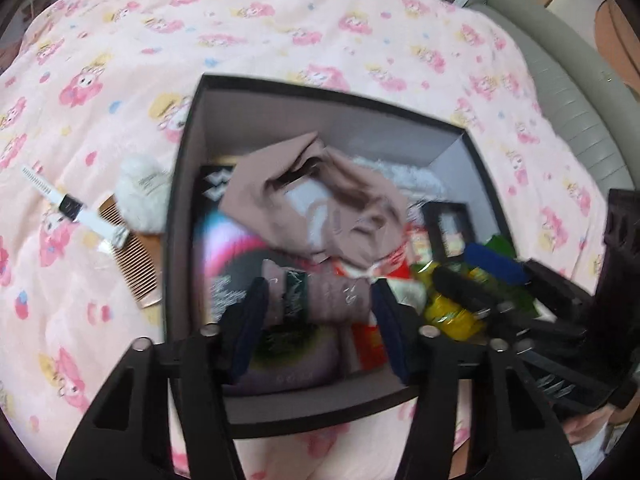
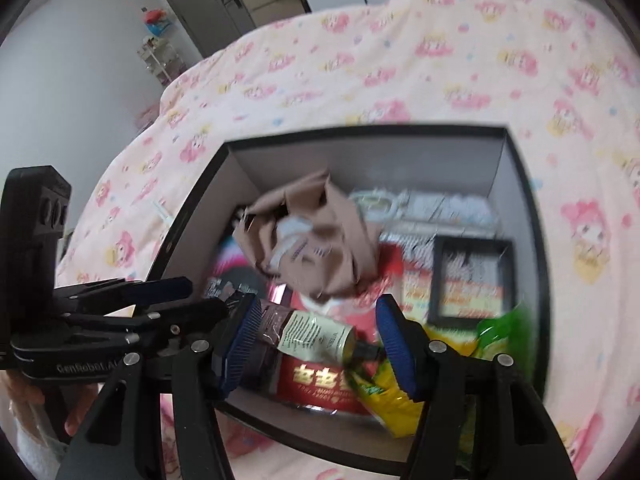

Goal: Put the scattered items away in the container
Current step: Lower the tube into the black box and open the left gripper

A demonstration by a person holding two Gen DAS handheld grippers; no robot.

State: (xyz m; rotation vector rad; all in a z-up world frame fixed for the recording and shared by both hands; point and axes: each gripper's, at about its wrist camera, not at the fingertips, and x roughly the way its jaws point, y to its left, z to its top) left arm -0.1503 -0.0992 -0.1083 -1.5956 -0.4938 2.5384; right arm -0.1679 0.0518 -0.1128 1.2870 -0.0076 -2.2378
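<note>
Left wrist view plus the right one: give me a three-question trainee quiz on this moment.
1. True or false: the watch lies inside the box.
2. Which lies on the bed left of the box? A) comb B) scissors C) cup
3. Fill in: the item crosswise between the right gripper's fingers is a ____.

Key:
1. False; it lies on the bedspread, outside.
2. A
3. Tube; both grippers, the left gripper too, are open over the box.
</note>
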